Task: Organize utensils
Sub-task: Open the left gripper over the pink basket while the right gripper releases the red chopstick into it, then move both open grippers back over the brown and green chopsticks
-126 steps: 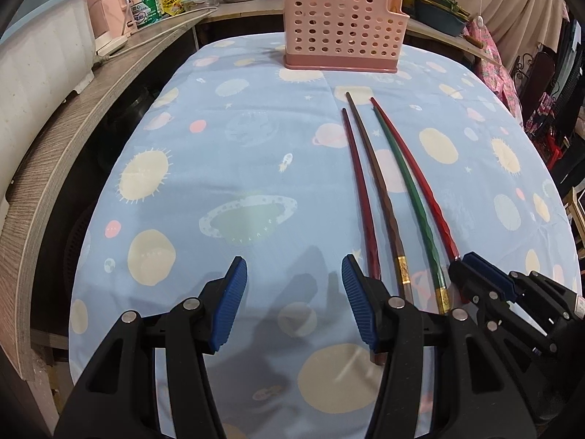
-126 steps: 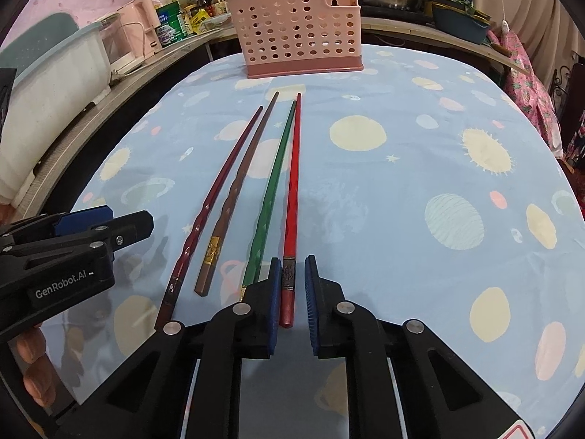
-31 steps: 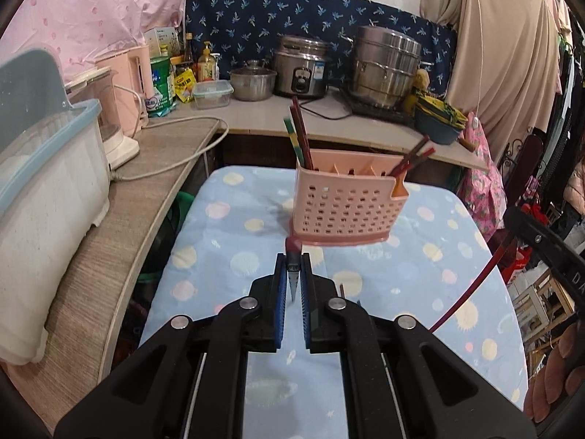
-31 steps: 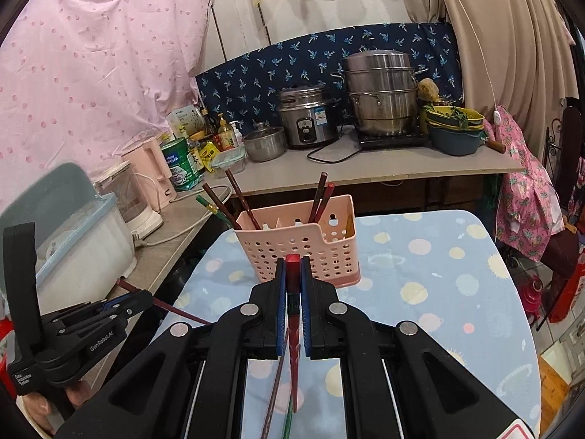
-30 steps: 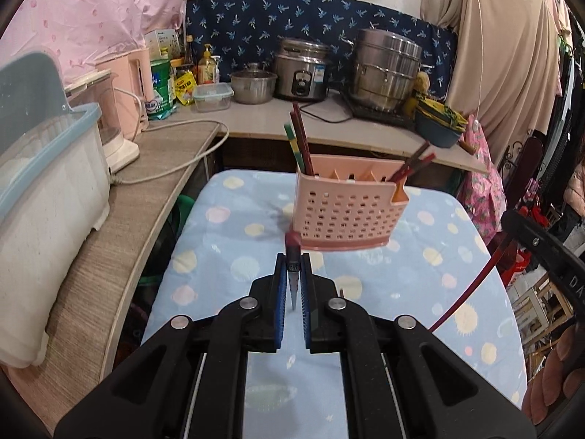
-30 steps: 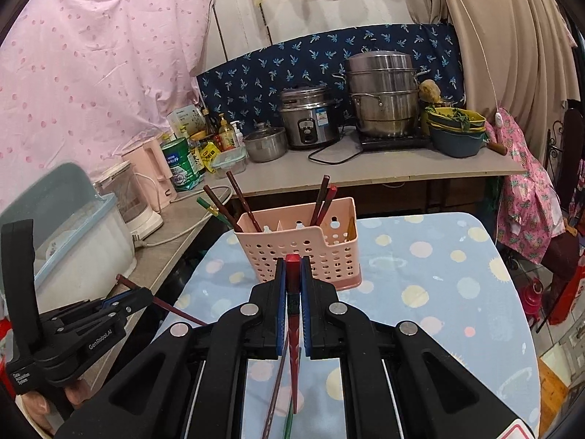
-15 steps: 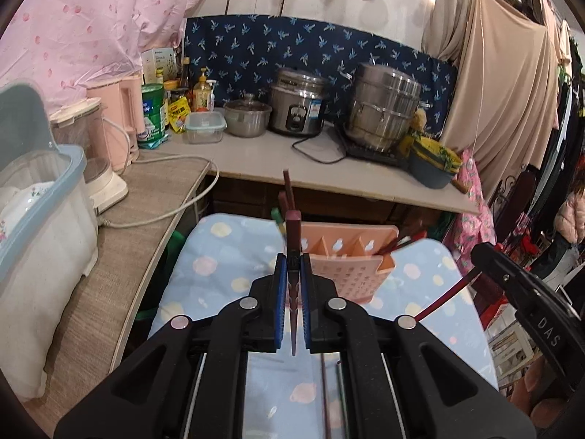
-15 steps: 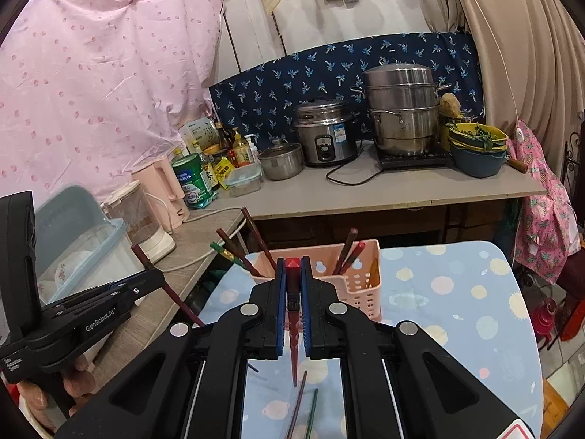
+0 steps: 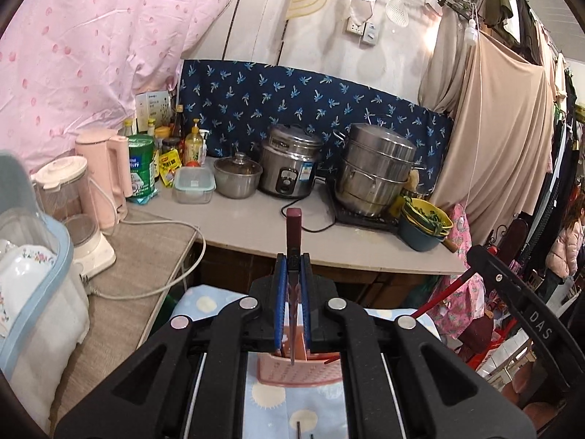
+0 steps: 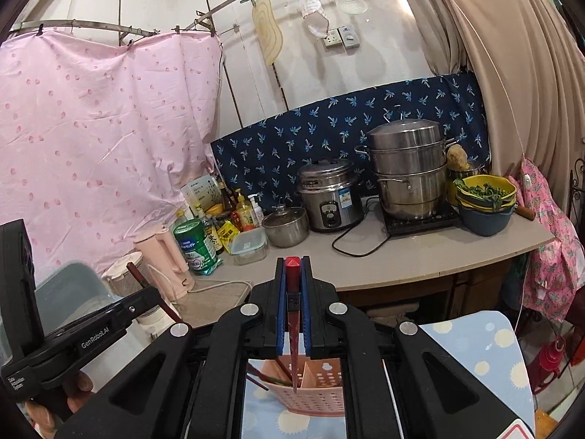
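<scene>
My left gripper (image 9: pixel 292 267) is shut on a dark red chopstick (image 9: pixel 293 234), held upright with its tip pointing down over the pink perforated utensil basket (image 9: pixel 299 371). My right gripper (image 10: pixel 293 274) is shut on a bright red chopstick (image 10: pixel 292 292), also upright, tip down over the pink basket (image 10: pixel 314 398). Several chopsticks (image 10: pixel 261 378) lean inside the basket. The right gripper body (image 9: pixel 526 314) and its red chopstick (image 9: pixel 444 291) show at the right of the left wrist view. The left gripper (image 10: pixel 91 333) shows at the left of the right wrist view.
The basket stands on a blue tablecloth with planets (image 10: pixel 479 351). Two chopstick ends (image 9: pixel 303 430) lie on the cloth below. Behind is a counter (image 9: pixel 256 219) with a rice cooker (image 9: pixel 290 162), a steamer pot (image 9: pixel 376 170), bottles and a pink kettle (image 9: pixel 106 172). A dish box (image 9: pixel 29 278) stands at the left.
Both grippers have risen and tilted up with their chopsticks. The basket has dropped low in both views and now sits under the chopstick tips.
</scene>
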A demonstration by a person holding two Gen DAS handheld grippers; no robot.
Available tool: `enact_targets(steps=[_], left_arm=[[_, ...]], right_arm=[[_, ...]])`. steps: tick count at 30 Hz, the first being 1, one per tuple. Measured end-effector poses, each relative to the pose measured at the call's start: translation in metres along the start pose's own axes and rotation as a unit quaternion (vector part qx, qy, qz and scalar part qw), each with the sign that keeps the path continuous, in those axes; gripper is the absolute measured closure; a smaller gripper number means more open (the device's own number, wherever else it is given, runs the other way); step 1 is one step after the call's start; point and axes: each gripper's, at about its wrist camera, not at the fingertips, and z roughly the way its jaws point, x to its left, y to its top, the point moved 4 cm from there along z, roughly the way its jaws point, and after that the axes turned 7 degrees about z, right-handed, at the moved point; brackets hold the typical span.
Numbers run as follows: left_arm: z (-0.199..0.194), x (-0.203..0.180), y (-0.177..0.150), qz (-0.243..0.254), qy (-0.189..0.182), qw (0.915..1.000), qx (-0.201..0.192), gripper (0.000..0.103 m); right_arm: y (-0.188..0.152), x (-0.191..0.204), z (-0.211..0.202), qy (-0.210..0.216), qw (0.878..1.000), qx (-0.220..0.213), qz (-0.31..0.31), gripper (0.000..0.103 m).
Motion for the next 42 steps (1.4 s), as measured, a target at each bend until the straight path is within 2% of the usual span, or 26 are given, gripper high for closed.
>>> enact_targets(steps=[7,21,23,25,27,34,42], left_arm=[[0.031,0.003,0.001,-0.006,0.005,1.0,0.006,0.096],[0.086,0.016,-0.046,-0.011,0.017,0.9981,0.058,0.096],[0.087,0.015,-0.05,-0.004,0.025,0.998,0.057,0.095],[0.086,0.013,-0.053,0.001,0.03,0.9979,0.057,0.089],[0.084,0.013,-0.054,0.001,0.032,0.9979,0.056,0.081],[0.067,0.013,-0.058,0.005,0.046,0.9975,0.054,0.07],[0.039,0.015,-0.081,0.016,0.068,0.995,0.071,0.069]], right_arm=[[-0.012,-0.02,0.04,-0.025,0.999,0.024,0.004,0.096],[-0.057,-0.048,0.092,-0.045,0.995,0.086,0.008,0.096],[-0.061,-0.049,0.092,-0.043,0.995,0.086,0.01,0.089],[-0.062,-0.048,0.091,-0.043,0.995,0.084,0.005,0.084],[-0.061,-0.047,0.089,-0.04,0.996,0.082,0.005,0.083],[-0.058,-0.031,0.065,-0.026,0.997,0.067,-0.01,0.076],[-0.082,-0.014,0.028,-0.008,0.997,0.077,-0.017,0.074]])
